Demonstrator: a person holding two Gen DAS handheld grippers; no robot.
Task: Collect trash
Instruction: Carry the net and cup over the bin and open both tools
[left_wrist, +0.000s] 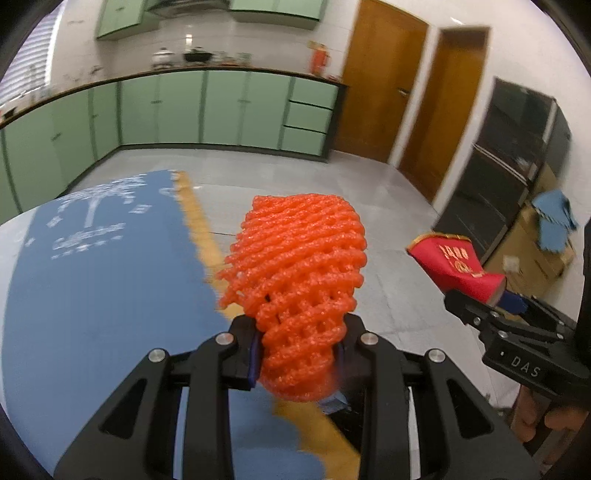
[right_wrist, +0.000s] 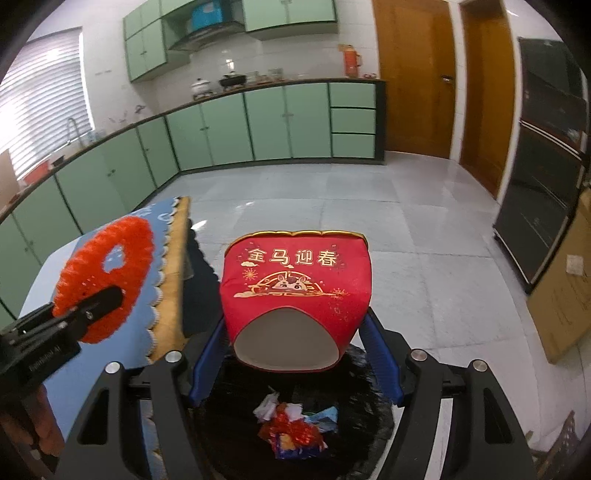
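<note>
Netting, orange foam fruit sleeve (left_wrist: 295, 277): light, springy, pinched at its base by left gripper (left_wrist: 301, 354). Red printed paper cup (right_wrist: 295, 295): thin, crushable, clamped across its sides by right gripper (right_wrist: 295, 354).

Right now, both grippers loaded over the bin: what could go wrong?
1. The left gripper pinches only the orange foam net's lower end; it could slip out.
2. That net sits over the blue tablecloth, not the black bin bag; released here, it may miss.
3. The right gripper squeezes the red paper cup; it may crumple.

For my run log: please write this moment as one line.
left hand-held gripper: holds orange foam net | right hand-held gripper: holds red cup | black trash bag: below cup
</note>
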